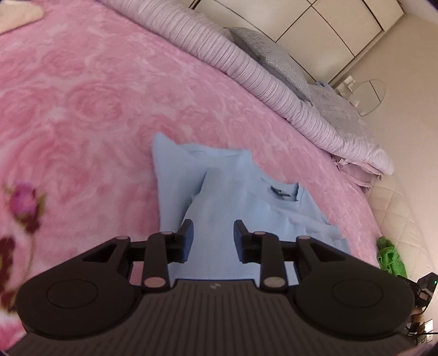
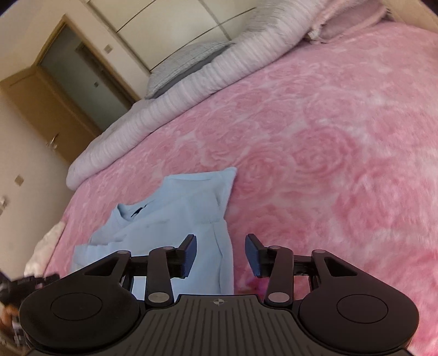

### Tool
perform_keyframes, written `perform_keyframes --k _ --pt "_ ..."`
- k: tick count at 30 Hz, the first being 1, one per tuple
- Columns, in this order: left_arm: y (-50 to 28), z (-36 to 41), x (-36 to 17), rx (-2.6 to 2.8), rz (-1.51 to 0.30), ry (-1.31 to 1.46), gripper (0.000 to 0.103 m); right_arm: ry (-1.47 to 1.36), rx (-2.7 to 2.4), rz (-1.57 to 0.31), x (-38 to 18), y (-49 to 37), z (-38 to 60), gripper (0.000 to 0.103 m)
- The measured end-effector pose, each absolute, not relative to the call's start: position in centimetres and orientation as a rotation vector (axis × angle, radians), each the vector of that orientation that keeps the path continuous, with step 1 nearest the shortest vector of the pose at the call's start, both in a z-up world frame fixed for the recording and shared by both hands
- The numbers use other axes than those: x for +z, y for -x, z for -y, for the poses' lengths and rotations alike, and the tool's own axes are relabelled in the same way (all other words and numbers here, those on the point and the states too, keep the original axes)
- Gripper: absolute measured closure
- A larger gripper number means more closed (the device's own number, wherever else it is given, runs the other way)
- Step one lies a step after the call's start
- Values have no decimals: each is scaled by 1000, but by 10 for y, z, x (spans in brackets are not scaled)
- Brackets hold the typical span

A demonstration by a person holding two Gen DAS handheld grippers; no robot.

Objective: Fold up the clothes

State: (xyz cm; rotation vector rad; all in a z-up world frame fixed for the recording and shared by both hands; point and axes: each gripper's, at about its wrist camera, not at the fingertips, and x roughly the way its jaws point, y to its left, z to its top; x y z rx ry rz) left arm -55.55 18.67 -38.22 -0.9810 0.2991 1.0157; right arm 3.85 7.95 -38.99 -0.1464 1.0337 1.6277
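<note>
A light blue knit top (image 1: 235, 191) lies partly folded on the pink rose-patterned blanket (image 1: 95, 104), its neckline with a dark label turned up. My left gripper (image 1: 213, 227) hangs over the top's near part, jaws open, nothing pinched between them. In the right wrist view the same blue top (image 2: 175, 216) spreads left of centre, a folded sleeve edge running down its right side. My right gripper (image 2: 220, 242) stands open above that right edge, the cloth lying below the fingers, not gripped.
A rolled striped lilac duvet (image 1: 273, 82) and grey pillows (image 1: 276, 60) line the far side of the bed. A green cloth (image 1: 390, 257) lies off the bed's right edge. White wardrobe doors (image 1: 328, 24) stand behind. A brown door (image 2: 54, 104) shows at left.
</note>
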Motion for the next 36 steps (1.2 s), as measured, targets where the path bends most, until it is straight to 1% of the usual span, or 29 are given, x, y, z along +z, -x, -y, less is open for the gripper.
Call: perform_keyframes --k 6,9,15,19,20,21,22,25,27,29,33,36 --pt "547 -214 -392 998 -331 964 76 267 1693 -995 -397 -22 -113 59" --pt "543 -222 -399 999 -378 948 75 311 1703 -997 -405 -17 -129 59" --pt "545 -226 -411 962 -378 990 75 323 1721 -1078 -422 -19 -140 59" --pt "540 -230 -413 922 -393 997 75 312 1759 -1089 -424 -18 -139 60" --pt "538 -231 -412 921 -402 992 77 315 1763 -1080 -422 -16 -138 61" --pt "537 -230 -411 927 -409 978 80 329 1760 -1060 -419 -15 -138 74" --pt "536 -228 -410 933 -411 963 88 352 1751 -1034 -416 -13 -137 82" --pt "542 -216 -405 938 -374 923 99 417 1765 -922 -401 -3 -130 86" --pt "547 -207 -402 934 -337 909 99 435 1791 -842 -389 5 -124 91" --pt "547 -204 -402 944 -334 898 100 436 1811 -804 -385 9 -121 94" --pt "543 -202 -395 985 -327 830 101 506 1771 -762 -394 17 -131 96" --pt "541 -202 -377 1007 -290 714 100 425 1812 -687 -384 17 -132 97"
